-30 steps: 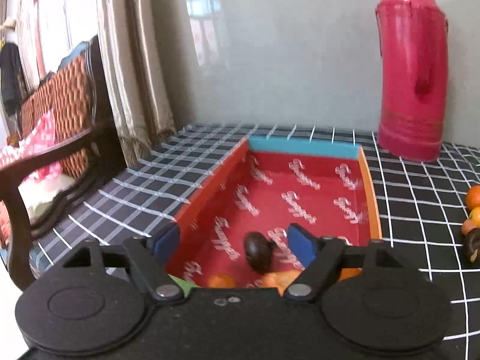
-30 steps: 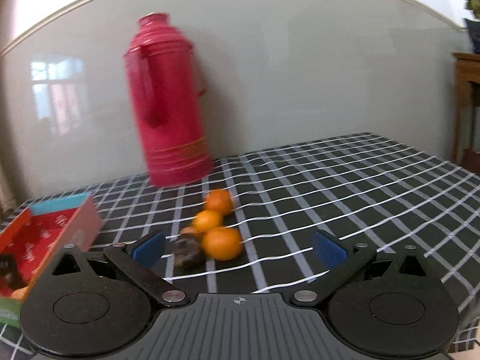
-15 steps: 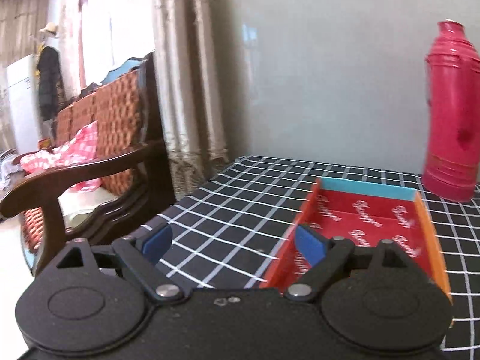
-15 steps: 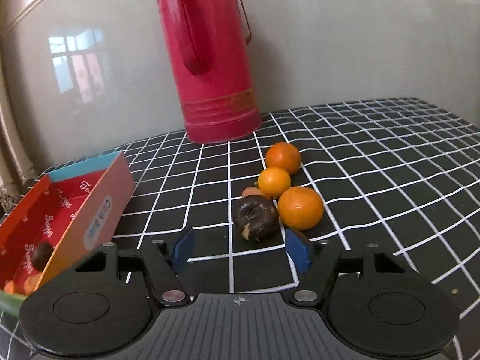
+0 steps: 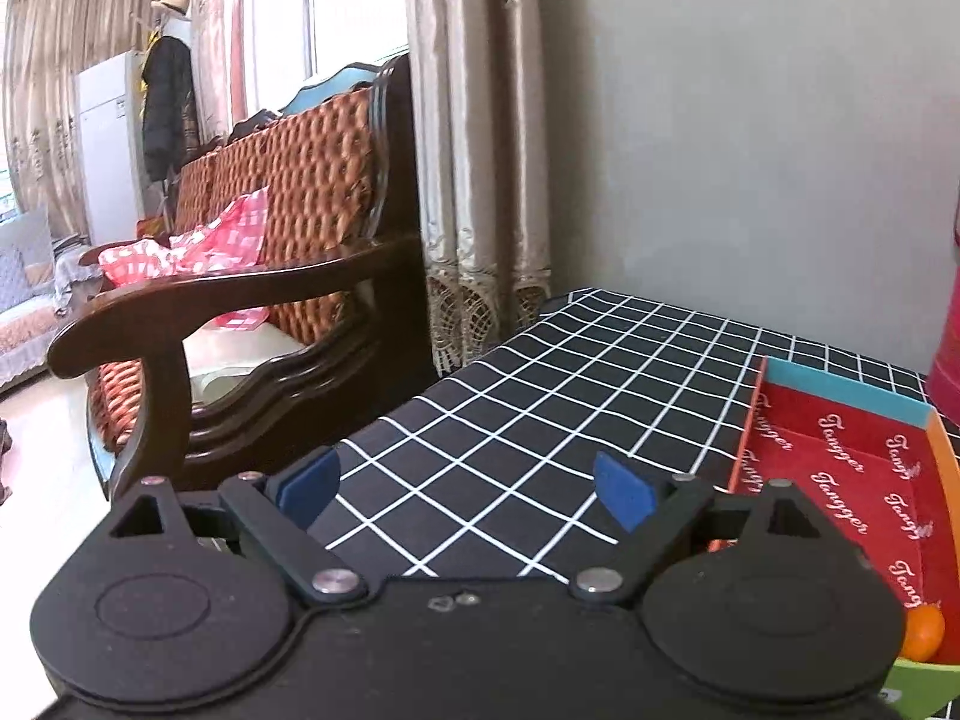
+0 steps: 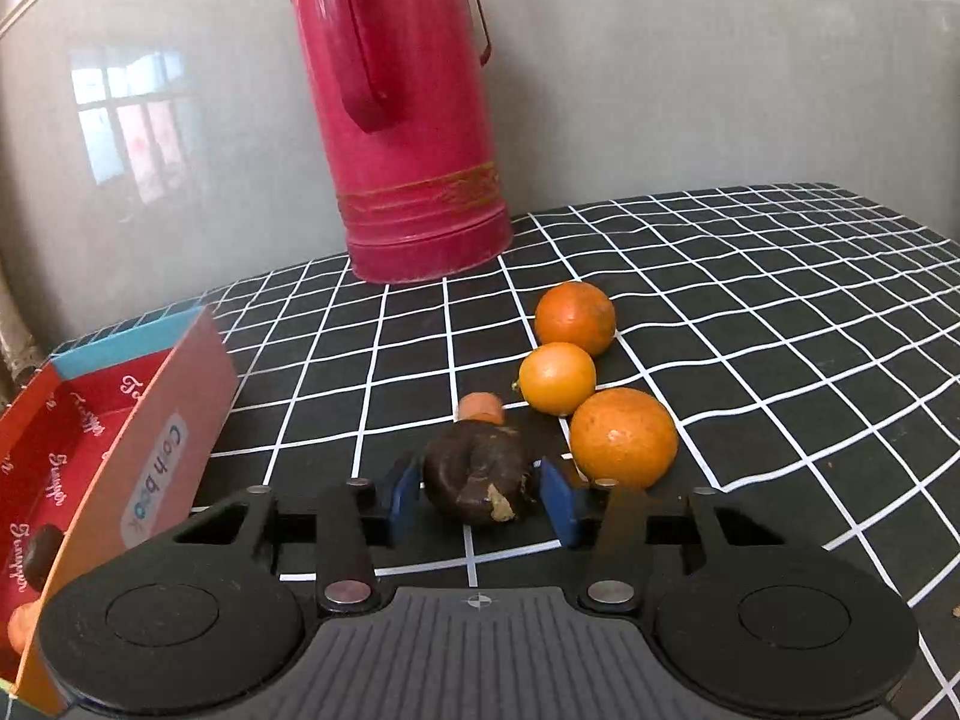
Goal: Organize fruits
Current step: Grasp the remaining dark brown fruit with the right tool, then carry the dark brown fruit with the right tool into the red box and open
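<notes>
A: Report the right gripper (image 6: 477, 495).

B: A second ago its jaws stood wide above the fruit cluster. They have since dropped over the dark brown fruit (image 6: 474, 474) and are closing on it. The fruit now sits between the two blue pads. A thin gap still shows at each pad, so the grip does not look seated yet.

A: And the left gripper (image 5: 465, 489)?

B: A second ago it was over the red box (image 5: 840, 456) with a dark fruit between its pads. It has swung left, clear of the box. Its jaws are opening, already wide, with nothing between them; only checked desk (image 5: 570, 396) shows beneath.

A: Meaning for the task?

B: One fruit appears delivered; a dark fruit (image 6: 39, 546) lies in the box, seen at near left in the right wrist view. The next pick is under way.

A: What remains farther out?

B: Just beyond the gripped fruit lies a small orange-pink piece (image 6: 480, 407). Right of it, three oranges (image 6: 621, 438) run near to far. The red thermos (image 6: 408, 120) stands at the far wall.
</notes>
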Available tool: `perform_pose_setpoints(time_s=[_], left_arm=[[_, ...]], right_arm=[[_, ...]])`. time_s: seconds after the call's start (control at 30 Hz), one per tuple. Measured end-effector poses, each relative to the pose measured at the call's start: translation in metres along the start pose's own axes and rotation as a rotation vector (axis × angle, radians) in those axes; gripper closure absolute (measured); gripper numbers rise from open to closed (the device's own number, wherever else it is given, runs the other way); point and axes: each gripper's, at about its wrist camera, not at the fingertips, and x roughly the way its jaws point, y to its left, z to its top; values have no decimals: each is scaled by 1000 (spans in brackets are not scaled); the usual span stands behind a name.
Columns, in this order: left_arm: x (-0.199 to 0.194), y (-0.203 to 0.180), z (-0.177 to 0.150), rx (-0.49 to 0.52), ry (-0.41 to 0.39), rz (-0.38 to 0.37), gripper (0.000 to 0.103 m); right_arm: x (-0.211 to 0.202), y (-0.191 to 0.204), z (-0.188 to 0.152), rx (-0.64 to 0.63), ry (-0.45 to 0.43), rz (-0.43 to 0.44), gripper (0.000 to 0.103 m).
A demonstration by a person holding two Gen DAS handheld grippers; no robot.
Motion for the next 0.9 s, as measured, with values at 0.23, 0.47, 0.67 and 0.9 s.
perform_pose_setpoints(time_s=[0.23, 0.47, 0.67, 0.9], left_arm=[[4, 1, 0, -3, 22, 7, 17], [4, 2, -2, -8, 35, 11, 16], [6, 3, -4, -4, 47, 32, 15], [7, 7, -5, -1, 48, 50, 15]], right_arm=[[-2, 7, -2, -31, 9, 19, 63], [-20, 19, -5, -73, -35, 89, 63], [-36, 36, -7, -104, -75, 214, 63], [-59, 71, -15, -211, -127, 408, 63]])
